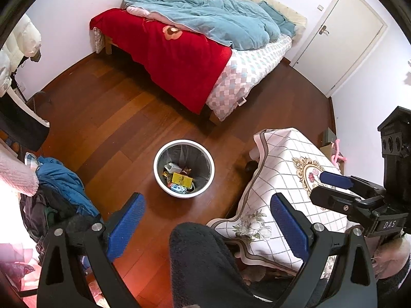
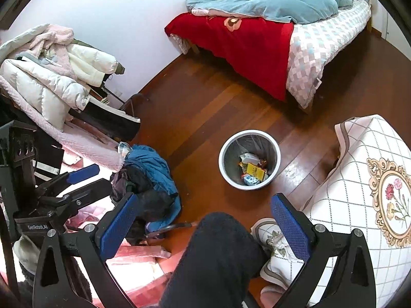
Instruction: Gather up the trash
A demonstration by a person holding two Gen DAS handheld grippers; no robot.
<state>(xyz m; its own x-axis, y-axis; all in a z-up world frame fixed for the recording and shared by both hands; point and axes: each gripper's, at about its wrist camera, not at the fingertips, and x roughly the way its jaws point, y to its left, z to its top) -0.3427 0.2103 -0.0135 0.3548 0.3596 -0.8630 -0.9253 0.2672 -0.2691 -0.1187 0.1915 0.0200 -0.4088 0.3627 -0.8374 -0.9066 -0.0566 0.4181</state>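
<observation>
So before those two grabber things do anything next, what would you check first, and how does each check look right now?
1. Left gripper jaws open and empty: ok.
2. Right gripper jaws open and empty: ok.
3. Trash bin upright on the wooden floor: ok.
4. Room left in the bin: ok; a yellow box and other packaging lie only at the bottom.
5. Loose trash left on the floor: cannot tell; none is plainly visible, but the clothes pile and the person's dark trouser leg hide parts of it.
</observation>
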